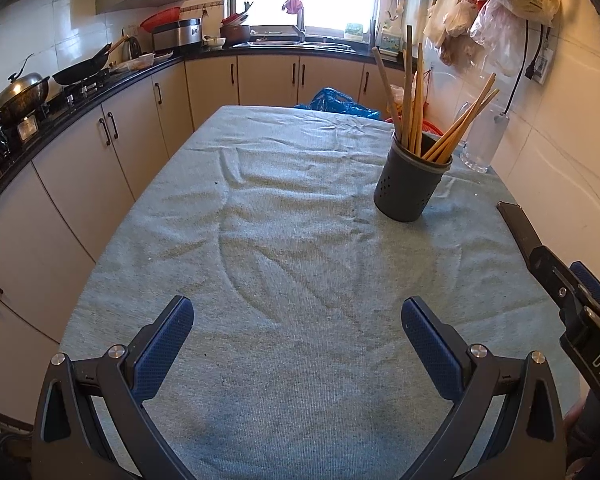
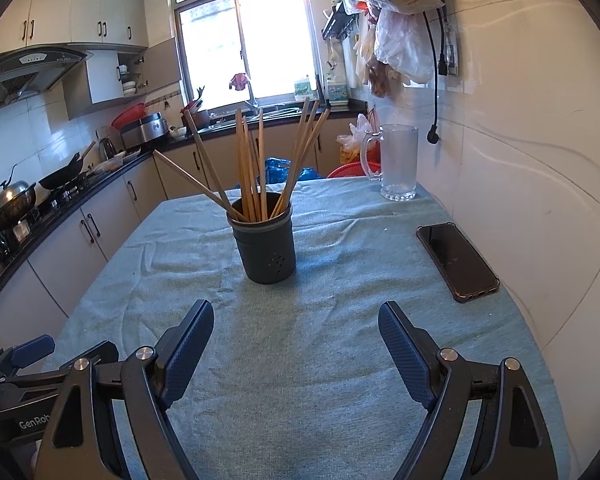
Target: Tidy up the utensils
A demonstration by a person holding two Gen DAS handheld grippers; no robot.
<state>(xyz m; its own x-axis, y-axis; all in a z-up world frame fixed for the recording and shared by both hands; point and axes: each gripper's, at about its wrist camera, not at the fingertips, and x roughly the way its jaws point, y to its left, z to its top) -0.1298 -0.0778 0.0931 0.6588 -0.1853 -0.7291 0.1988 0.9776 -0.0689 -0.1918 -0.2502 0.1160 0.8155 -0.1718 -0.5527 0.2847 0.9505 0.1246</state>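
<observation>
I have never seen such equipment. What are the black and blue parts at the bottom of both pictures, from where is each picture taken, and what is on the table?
They are two-finger grippers, one in each of a person's hands. Each picture comes from a camera on a gripper: the left gripper and the right gripper. Both are open and hold nothing. On the blue-grey cloth stands a dark holder full of wooden chopsticks. A phone lies flat to the right, and a glass mug stands at the far corner.

Chopsticks (image 2: 252,168) in holder (image 2: 266,248) on table (image 2: 300,360)
</observation>
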